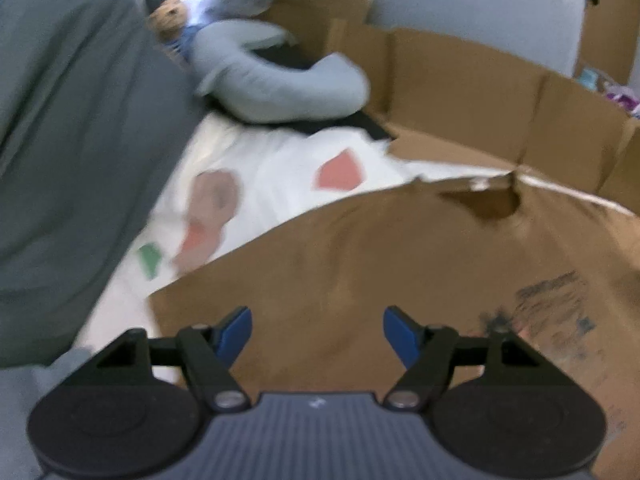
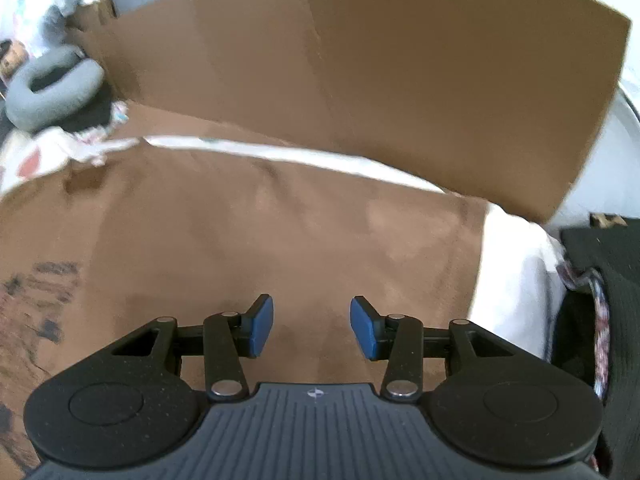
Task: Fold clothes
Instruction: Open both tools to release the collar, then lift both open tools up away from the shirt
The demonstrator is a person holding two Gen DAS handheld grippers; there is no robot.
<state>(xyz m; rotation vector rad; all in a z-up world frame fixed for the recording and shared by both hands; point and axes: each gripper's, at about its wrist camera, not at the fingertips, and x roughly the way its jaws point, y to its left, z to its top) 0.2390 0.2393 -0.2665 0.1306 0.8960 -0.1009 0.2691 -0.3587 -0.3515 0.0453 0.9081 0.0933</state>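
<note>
Clothing, a brown garment (image 2: 280, 232), is lying spread under both empty, wide-open grippers, left (image 1: 317, 330) and right (image 2: 311, 326), over one white patterned sheet (image 1: 280, 168). One cardboard wall (image 2: 400, 80) is standing behind; one grey pillow (image 1: 280, 84) is resting nearby.

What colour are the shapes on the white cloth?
Mostly red-pink, with one green, on the white cloth; clearest in the left wrist view.

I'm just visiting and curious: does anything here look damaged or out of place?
Yes. The flat brown cardboard sheet has a ragged hole torn at its far edge, with frayed white paper beside it. Dark smudges mark its surface. Both grippers hover over it open and empty.
</note>
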